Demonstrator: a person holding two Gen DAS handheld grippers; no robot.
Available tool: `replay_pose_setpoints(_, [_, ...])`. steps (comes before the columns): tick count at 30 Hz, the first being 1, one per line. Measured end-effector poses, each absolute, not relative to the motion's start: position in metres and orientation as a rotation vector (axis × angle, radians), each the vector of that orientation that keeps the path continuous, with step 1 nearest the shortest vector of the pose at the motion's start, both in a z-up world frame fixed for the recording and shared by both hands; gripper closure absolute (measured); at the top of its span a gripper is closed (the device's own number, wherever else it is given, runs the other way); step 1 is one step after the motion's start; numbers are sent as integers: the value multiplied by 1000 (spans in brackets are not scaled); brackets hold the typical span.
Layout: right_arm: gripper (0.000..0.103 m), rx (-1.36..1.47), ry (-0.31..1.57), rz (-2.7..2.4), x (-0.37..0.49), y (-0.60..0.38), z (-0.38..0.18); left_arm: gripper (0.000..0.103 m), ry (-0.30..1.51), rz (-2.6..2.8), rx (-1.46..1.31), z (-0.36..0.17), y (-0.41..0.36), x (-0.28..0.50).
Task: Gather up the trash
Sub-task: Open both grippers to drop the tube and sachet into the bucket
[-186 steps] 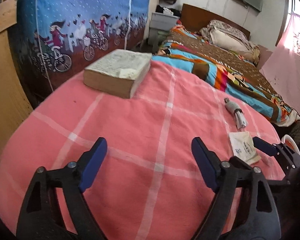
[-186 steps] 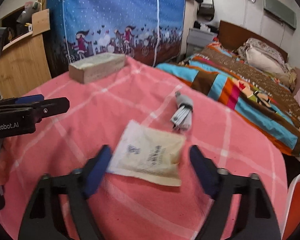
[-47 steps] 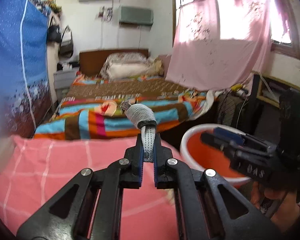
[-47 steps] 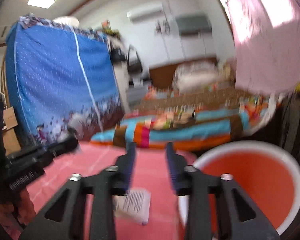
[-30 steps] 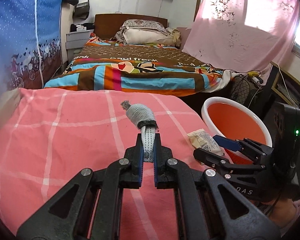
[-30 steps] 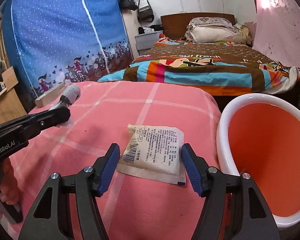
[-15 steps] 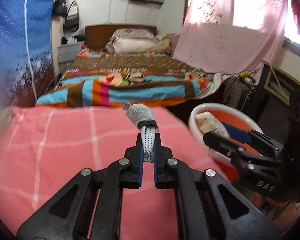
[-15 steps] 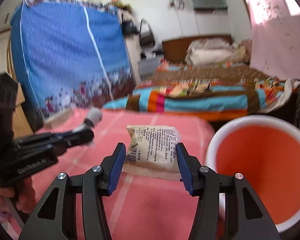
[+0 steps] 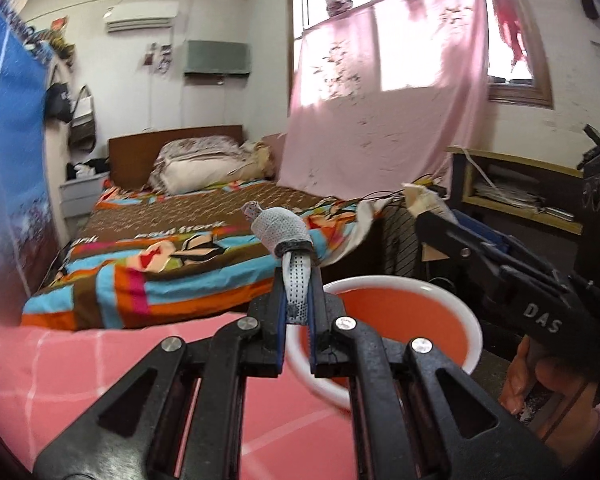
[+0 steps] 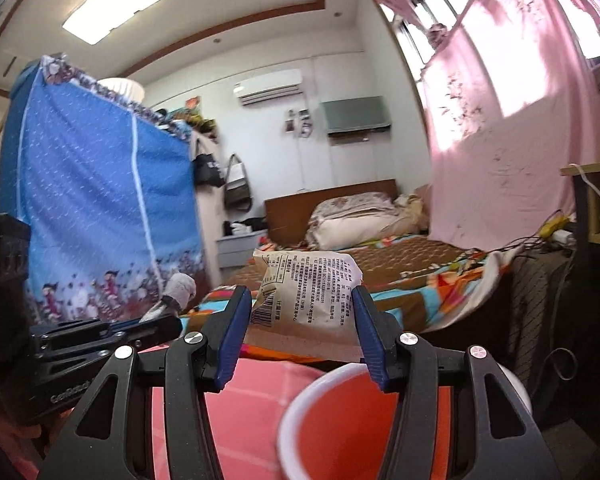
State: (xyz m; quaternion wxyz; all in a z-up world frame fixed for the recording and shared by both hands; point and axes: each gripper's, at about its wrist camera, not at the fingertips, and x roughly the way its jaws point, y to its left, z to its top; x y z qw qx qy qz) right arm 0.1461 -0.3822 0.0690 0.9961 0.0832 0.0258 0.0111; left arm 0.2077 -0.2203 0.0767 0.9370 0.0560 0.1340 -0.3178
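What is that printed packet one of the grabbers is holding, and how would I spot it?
Start at the orange basin with the white rim beside the pink checked cover. Just above it, the right gripper clamps a flat cream packet. Its black print and barcode set it apart from the grey bundled cloth in the left gripper.

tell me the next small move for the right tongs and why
Probably carry the packet a bit farther over the orange bin, then let go: the right tongs hold it lifted near the rim, not clearly above the opening.
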Motion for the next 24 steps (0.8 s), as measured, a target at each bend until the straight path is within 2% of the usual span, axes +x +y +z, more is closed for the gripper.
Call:
replay_pose_setpoints(6, [53,209,106,-49,152,-404,61,90,285,-700,166,71,-252,211])
replay_pose_setpoints(24, [51,291,286,-156,162,-437,37,89,472,-753,177,39,-297,227])
